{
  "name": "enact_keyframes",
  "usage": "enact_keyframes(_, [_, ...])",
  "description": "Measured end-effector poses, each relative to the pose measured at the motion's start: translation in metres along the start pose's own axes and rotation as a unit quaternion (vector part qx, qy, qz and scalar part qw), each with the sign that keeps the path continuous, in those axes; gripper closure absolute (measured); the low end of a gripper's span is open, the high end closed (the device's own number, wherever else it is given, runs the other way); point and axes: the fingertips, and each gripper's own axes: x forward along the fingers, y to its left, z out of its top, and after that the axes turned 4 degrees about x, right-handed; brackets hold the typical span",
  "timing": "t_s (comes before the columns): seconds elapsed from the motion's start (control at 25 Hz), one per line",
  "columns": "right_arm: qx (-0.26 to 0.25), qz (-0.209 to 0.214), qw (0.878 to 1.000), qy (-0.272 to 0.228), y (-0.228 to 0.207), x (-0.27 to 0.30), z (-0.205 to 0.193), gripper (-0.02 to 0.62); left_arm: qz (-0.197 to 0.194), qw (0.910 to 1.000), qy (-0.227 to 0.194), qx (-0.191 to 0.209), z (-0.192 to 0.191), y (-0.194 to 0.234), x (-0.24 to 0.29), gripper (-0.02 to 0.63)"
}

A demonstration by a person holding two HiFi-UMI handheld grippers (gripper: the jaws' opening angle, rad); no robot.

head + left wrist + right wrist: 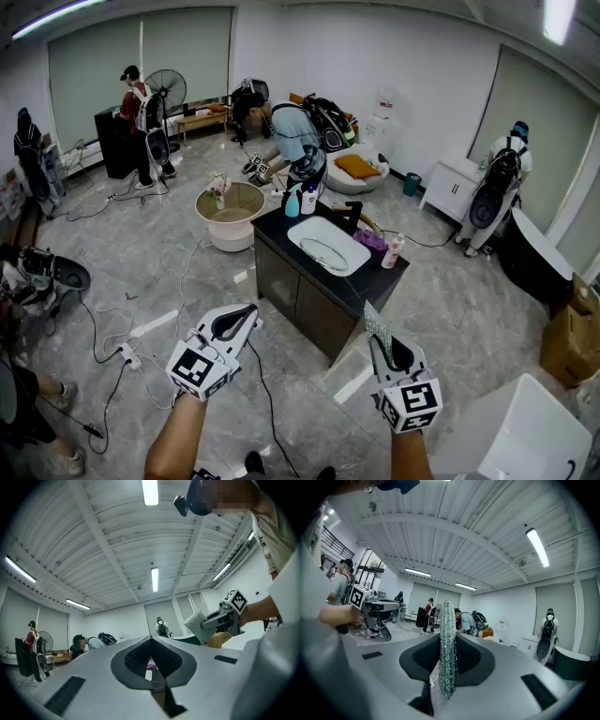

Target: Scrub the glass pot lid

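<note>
The glass pot lid (324, 251) lies in the white sink (349, 262) of a dark counter, seen far ahead in the head view. Both grippers are held up well short of the counter. My left gripper (246, 312) (151, 640) is shut with nothing between its jaws. My right gripper (378, 343) (448, 641) is shut on a silvery green scrub pad (376, 322) (447, 648), which stands upright between the jaws. The left gripper view also shows the right gripper (224, 620) with the scrub pad (198, 626).
On the counter (281, 228) stand two bottles (300, 201), a black faucet (352, 217), a purple cloth (370, 240) and a pink bottle (393, 251). A person (298, 141) bends over behind it. Cables (117, 349) cross the floor at left; a white box (525, 433) sits at lower right.
</note>
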Motion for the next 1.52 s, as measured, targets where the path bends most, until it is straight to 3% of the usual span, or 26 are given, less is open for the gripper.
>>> enact_keyframes(0.72, [0.01, 0.003, 1.0, -0.008, 0.002, 0.005, 0.0, 0.515, -0.006, 1.0, 0.002, -0.004, -0.009, 0.0, 0.002, 0.594])
enact_keyframes(1.28, [0.016, -0.02, 1.0, -0.002, 0.05, 0.056, 0.014, 0.515, -0.036, 0.999, -0.013, -0.024, -0.031, 0.065, -0.015, 0.594])
enact_keyframes(1.52, [0.015, -0.023, 1.0, 0.001, 0.032, 0.084, 0.007, 0.515, -0.037, 0.9987, -0.008, -0.035, -0.05, 0.077, 0.01, 0.594])
